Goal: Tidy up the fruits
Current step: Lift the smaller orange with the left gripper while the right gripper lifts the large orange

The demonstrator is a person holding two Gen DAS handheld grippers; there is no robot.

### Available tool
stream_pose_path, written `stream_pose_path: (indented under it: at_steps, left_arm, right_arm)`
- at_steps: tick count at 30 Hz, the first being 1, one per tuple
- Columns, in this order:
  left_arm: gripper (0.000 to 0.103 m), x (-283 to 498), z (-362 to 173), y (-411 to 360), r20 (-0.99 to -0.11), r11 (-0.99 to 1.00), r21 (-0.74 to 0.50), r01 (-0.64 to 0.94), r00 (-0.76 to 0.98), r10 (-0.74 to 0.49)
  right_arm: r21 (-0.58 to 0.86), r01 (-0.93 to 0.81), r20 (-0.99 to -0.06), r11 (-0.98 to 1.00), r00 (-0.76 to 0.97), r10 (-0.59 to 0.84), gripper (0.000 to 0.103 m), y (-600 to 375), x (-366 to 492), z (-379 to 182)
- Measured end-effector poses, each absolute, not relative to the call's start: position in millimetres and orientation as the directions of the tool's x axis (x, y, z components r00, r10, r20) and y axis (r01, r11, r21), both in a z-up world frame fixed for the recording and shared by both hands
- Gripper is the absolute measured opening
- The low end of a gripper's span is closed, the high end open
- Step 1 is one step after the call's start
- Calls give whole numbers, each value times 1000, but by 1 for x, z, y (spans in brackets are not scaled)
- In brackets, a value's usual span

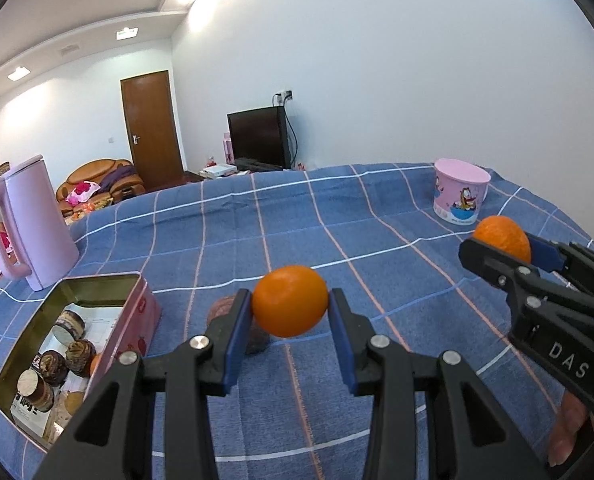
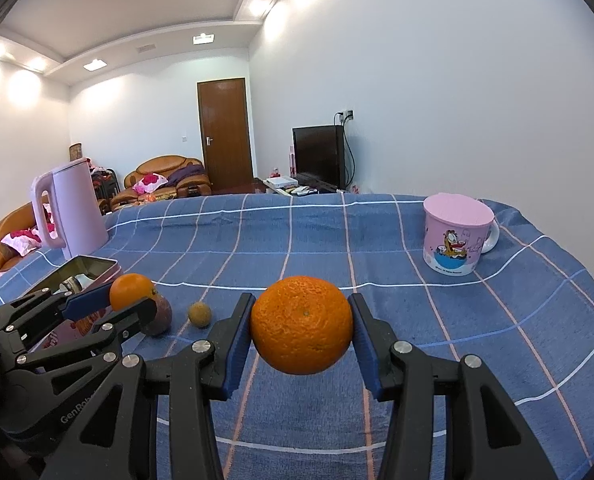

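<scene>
A small smooth orange [image 1: 290, 312] is clamped between the blue pads of my left gripper [image 1: 290, 300], which is shut on it just above the blue checked cloth. My right gripper [image 2: 301, 304] is shut on a larger, rough-skinned orange [image 2: 301, 332]. In the left wrist view the right gripper [image 1: 501, 246] and its orange [image 1: 503, 232] appear at the right edge. In the right wrist view the left gripper [image 2: 133, 294] and its orange [image 2: 131, 282] appear at the left. On the cloth lie a purple-brown fruit [image 2: 161, 318] and a small yellowish fruit [image 2: 199, 314].
An open pink tin [image 1: 133, 328] with several brown round items inside sits at the left, and a pink kettle [image 1: 29, 220] stands behind it. A pink cartoon mug [image 2: 455, 236] stands at the far right. The blue cloth [image 1: 297, 220] drops off at its far edge.
</scene>
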State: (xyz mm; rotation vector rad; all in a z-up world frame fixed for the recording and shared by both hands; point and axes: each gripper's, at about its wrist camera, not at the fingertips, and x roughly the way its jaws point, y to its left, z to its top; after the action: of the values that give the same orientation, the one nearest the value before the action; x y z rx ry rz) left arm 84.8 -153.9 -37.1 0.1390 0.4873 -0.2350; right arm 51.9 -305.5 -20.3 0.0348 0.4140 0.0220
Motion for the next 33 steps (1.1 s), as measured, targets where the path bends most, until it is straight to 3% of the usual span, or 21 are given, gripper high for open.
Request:
stream_pose_path:
  at_steps: [33]
  left_arm:
    - [40,66,-29,-144,-397,970,82,230,900,-180]
  right_arm:
    - [-16,-15,-312,1000,950,9,49,-293,34,-12]
